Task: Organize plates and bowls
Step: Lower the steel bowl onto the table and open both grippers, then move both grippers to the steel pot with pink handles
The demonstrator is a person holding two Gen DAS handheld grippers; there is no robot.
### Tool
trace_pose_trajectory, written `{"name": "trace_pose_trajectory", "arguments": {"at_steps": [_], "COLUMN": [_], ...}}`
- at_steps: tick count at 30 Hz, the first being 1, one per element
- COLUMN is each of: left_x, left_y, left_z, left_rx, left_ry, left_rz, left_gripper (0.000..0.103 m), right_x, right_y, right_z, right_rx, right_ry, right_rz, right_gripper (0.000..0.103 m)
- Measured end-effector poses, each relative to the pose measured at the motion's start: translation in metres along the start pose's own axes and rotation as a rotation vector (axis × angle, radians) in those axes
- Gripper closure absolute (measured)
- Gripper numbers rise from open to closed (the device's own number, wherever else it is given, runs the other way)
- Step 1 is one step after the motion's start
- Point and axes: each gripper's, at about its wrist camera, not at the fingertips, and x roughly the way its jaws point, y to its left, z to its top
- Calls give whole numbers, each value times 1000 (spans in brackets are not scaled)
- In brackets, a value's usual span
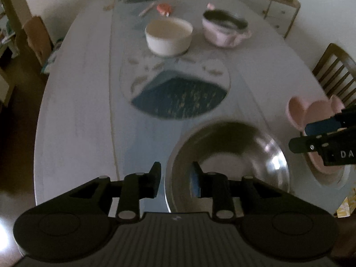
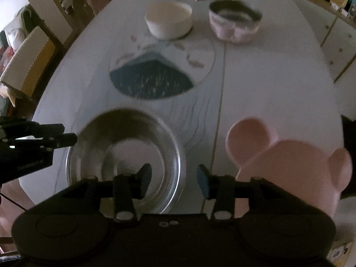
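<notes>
Across the pale oval dining table (image 1: 77, 111), the shiny round stainless-steel bowl (image 2: 124, 155) is sitting near the front edge, looking light, stiff and slippery, best pinched at its thin rim, while the left gripper (image 1: 175, 180) and right gripper (image 2: 174, 179) are hovering with fingers parted, gripping nothing.

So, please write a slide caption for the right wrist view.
Open right gripper above a shiny steel bowl, beside a pink bear-shaped plate.
</notes>
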Motion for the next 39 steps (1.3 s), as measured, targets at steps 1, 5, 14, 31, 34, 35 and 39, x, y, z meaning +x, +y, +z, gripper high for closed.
{"name": "trace_pose_trajectory", "arguments": {"at_steps": [1, 5, 14, 31, 34, 35, 39], "left_x": [-2, -12, -13, 94, 121, 130, 163], "left_y": [0, -6, -36, -73, -74, -74, -75], "left_z": [7, 36, 112, 268, 285, 290, 304], "left_rx": [4, 24, 64, -32, -59, -68, -80], "left_ry": [-11, -53, -172, -135, -104, -90, -48], "left_rz": [-2, -7, -4, 30, 39, 40, 58], "left_gripper": [75, 75, 31, 29, 29, 29, 30], "right_x": [-4, -19, -41, 14, 32, 36, 64], "right_y": [-2, -10, -55, -153, -165, -168, -181], "right_z": [3, 17, 75, 201, 217, 220, 234], "right_rx": [1, 13, 74, 110, 112, 114, 119], "right_ry": [-10, -58, -157, -205, -183, -176, -137], "right_rz": [-5, -32, -66, -132, -132, -130, -115], "right_gripper": [56, 52, 38, 16, 18, 19, 26]}}
